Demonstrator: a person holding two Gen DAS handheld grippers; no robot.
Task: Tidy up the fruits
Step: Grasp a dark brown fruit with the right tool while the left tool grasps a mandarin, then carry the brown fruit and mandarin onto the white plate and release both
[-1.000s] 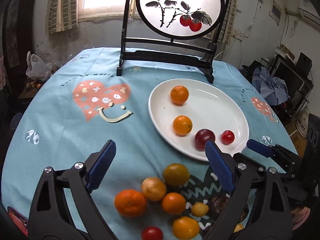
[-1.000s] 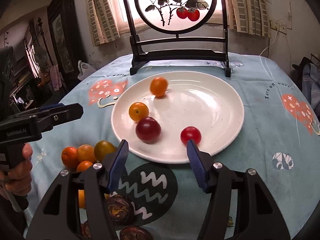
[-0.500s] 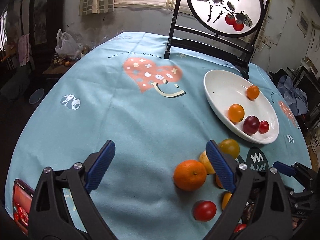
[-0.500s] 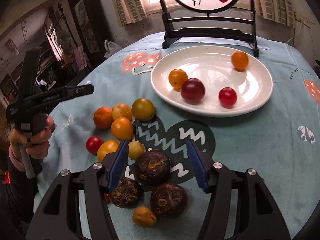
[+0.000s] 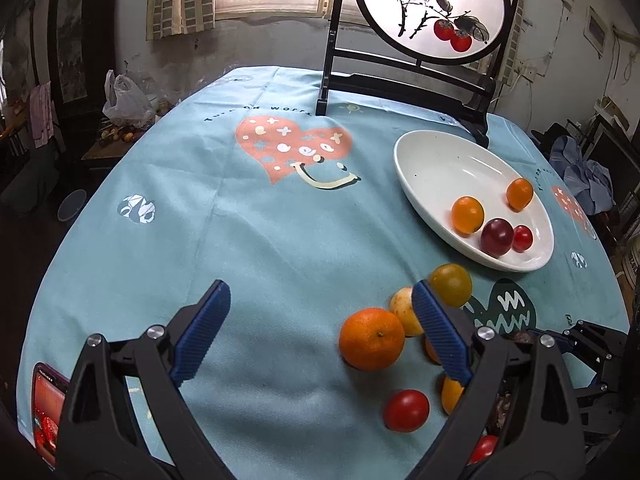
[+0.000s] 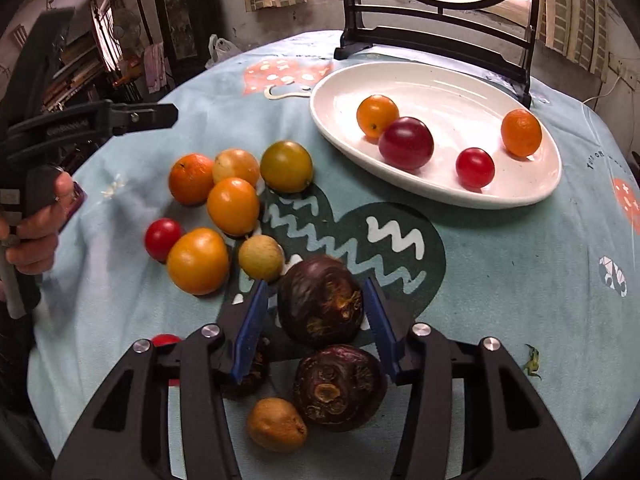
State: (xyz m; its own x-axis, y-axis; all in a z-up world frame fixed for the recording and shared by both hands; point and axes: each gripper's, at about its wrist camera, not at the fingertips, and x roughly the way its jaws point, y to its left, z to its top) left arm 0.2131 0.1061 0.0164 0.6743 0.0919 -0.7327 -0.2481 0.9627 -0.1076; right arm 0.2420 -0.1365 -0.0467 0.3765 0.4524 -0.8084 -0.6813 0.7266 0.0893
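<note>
A white plate point(image 6: 452, 92) holds two small oranges, a dark red plum point(image 6: 406, 143) and a red tomato point(image 6: 475, 167); the plate also shows in the left wrist view point(image 5: 432, 160). Loose fruit lies on the cloth to its left: oranges, a greenish fruit point(image 6: 286, 166), red tomatoes. My right gripper point(image 6: 318, 320) is open, its jaws either side of a dark brown fruit point(image 6: 320, 302), with small gaps. My left gripper point(image 5: 320, 332) is open and empty above the cloth, left of a big orange point(image 5: 372, 339).
A black-framed round painted screen point(image 5: 432, 12) stands at the table's back edge. Two more dark brown fruits point(image 6: 340, 388) and a tan one point(image 6: 276, 424) lie under my right gripper. A phone point(image 5: 48, 412) lies at the table's front left.
My right gripper has pulled back from the plate to the near fruit pile and now straddles a dark brown fruit. My left gripper swung left, away from the plate.
</note>
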